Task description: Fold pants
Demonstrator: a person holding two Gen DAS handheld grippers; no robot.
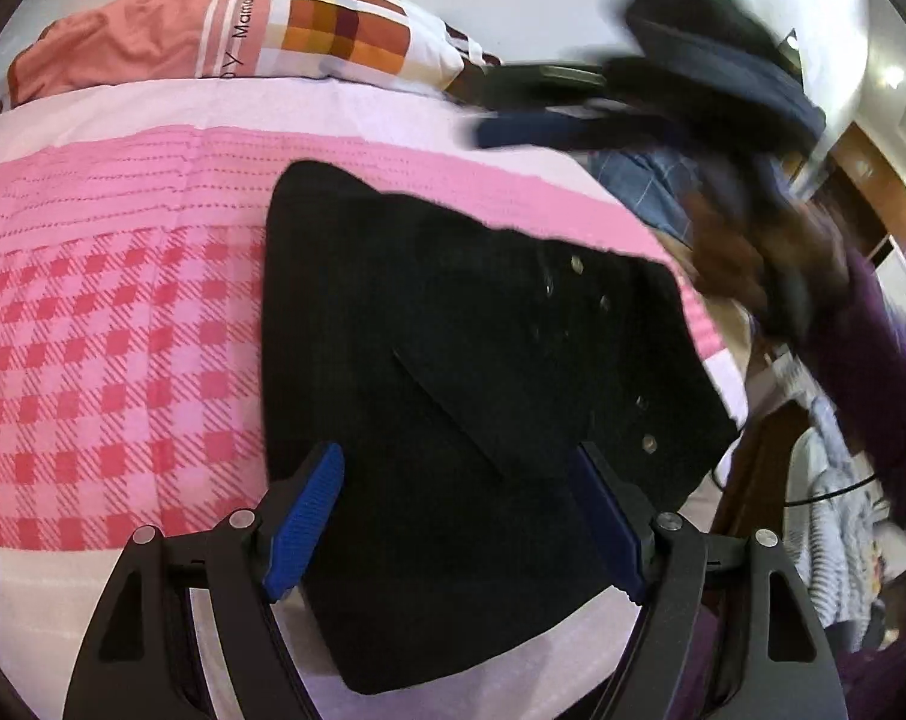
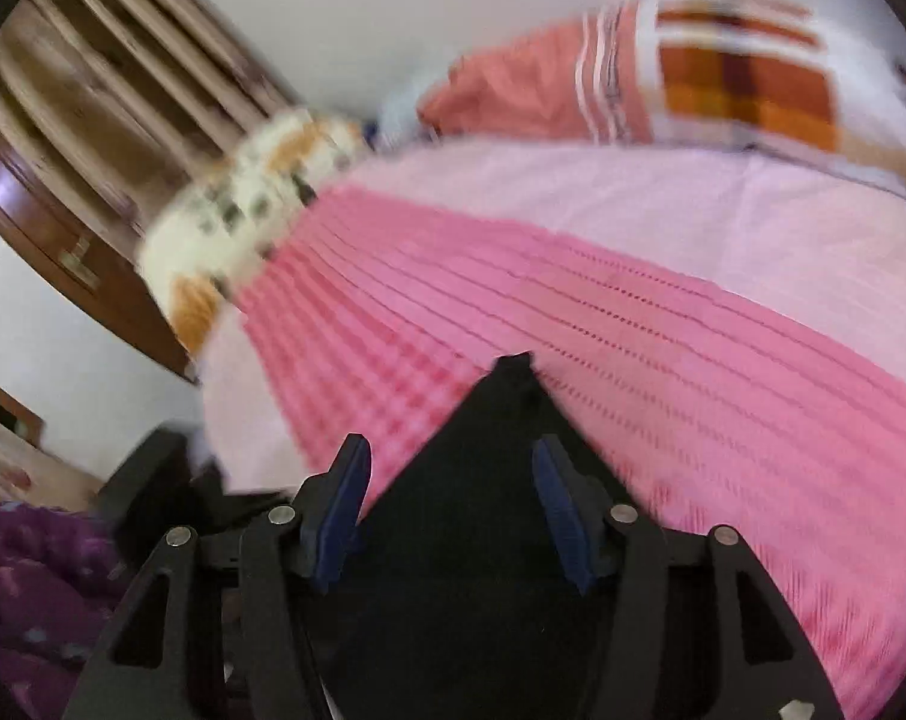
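Black pants [image 1: 453, 360] on pink checked bedspread [image 1: 123, 330]; orange-and-white patchwork pillow [image 1: 333, 30]; blue tool pads [image 1: 306, 519].

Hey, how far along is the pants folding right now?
Mostly done, it seems: the black pants lie in a compact folded block on the pink bedspread. In hand: nothing is gripped; the left gripper is open over them, and the right gripper is open too, blurred by motion. Left: possibly one last fold or a tidy; I can't tell.
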